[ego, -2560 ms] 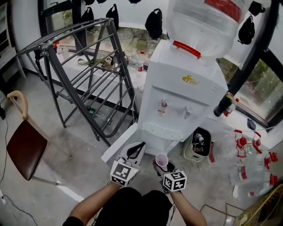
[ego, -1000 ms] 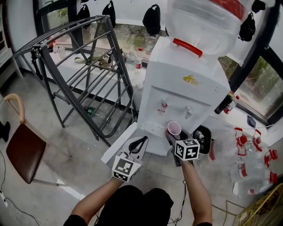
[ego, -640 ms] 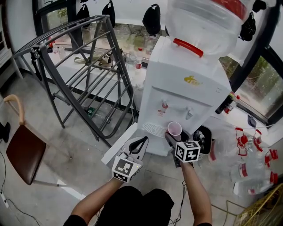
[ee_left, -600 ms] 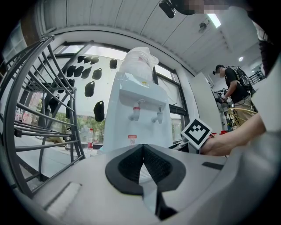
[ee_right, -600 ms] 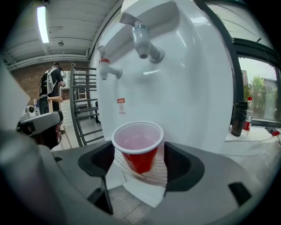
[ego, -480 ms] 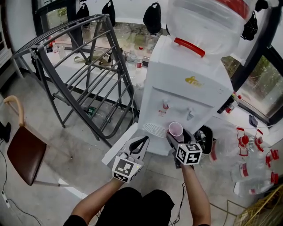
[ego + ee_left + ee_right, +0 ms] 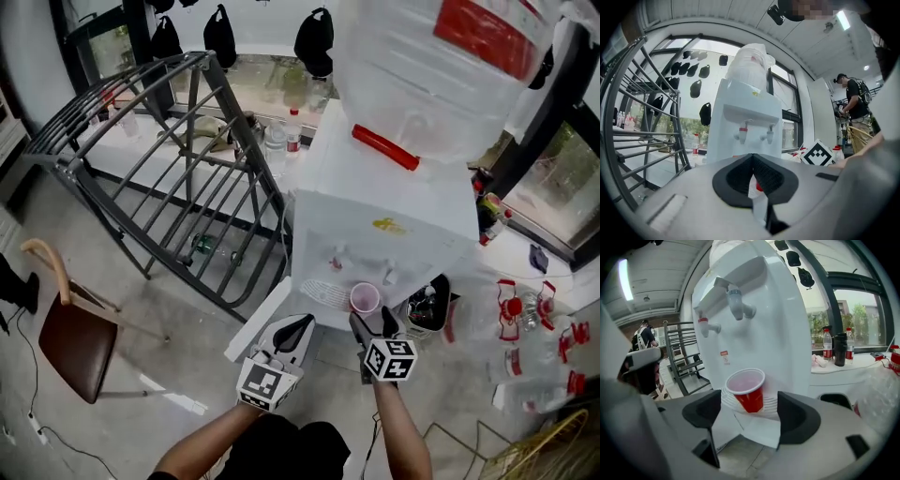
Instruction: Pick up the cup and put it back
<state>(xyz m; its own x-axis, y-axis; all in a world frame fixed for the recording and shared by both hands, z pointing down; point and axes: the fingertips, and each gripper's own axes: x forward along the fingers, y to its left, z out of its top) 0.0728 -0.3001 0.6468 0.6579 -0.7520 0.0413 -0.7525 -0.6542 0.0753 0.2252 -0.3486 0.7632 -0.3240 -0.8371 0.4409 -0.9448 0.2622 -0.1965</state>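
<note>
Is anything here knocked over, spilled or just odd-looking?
Nothing spilled that I can see. The red cup stands open end up on the water dispenser's drip tray, between the right claw's opening jaws, which do not touch it. One oddity: a white panel juts out slantwise at the dispenser's foot.

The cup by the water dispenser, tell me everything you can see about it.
The cup is a small red tumbler, plastic by its look, with a white rim and a pale inside showing no liquid. It stands roughly upright, mouth up, on the ribbed white tray of the dispenser. The right gripper has its jaws opening either side of it, pads clear; only the tray touches it.
</note>
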